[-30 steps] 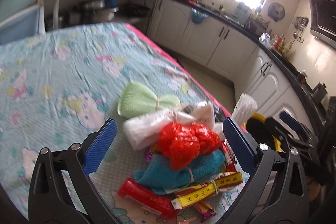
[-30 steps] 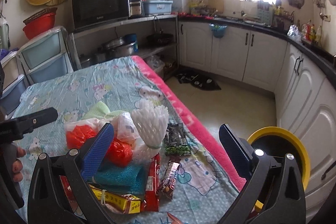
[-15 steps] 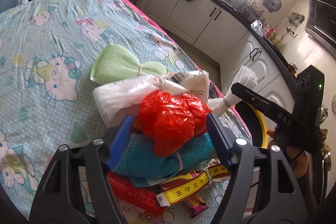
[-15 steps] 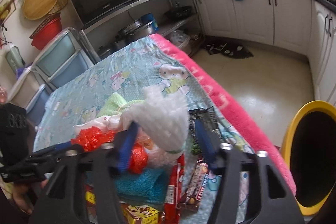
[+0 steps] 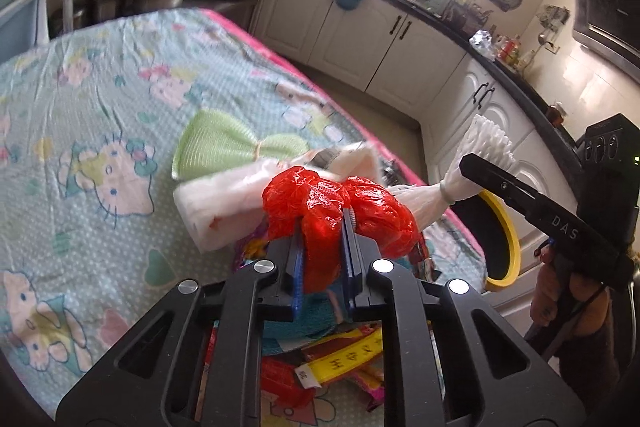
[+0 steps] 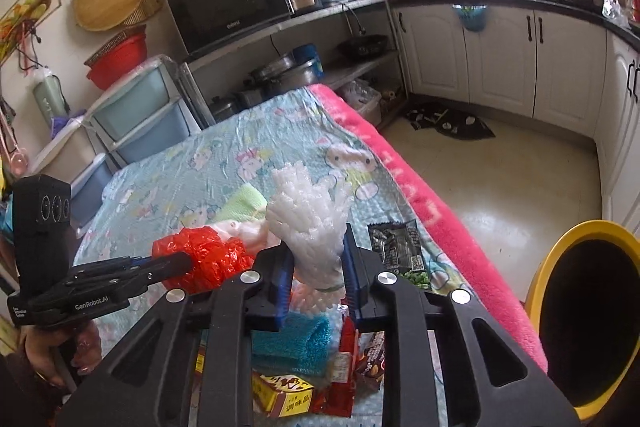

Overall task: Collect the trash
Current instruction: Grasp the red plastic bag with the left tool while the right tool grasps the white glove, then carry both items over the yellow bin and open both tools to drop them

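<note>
A heap of trash lies on the table's near right corner. My left gripper (image 5: 322,223) is shut on a crumpled red plastic bag (image 5: 320,199) on top of the heap. My right gripper (image 6: 316,255) has its jaws closing on a tied white foam-net bundle (image 6: 308,211), and its blue pads press the bundle's narrow waist. Under them lie a teal cloth (image 6: 292,343), a white plastic bag (image 5: 224,195), a green tied cloth (image 5: 224,143) and several snack wrappers (image 6: 396,251). A yellow-rimmed bin (image 6: 560,247) stands on the floor beside the table's right edge.
The table carries a light blue cartoon-cat cloth (image 5: 100,87) with a pink edge (image 6: 420,195). White kitchen cabinets (image 6: 500,59) line the far wall. Shelves with a microwave (image 6: 228,7) and plastic drawers (image 6: 140,115) stand behind the table. A person's hand holds each gripper handle.
Both grippers went from wide open to closed: the left onto the red bag, the right onto the white foam-net bundle. Both views moved closer to the heap.
</note>
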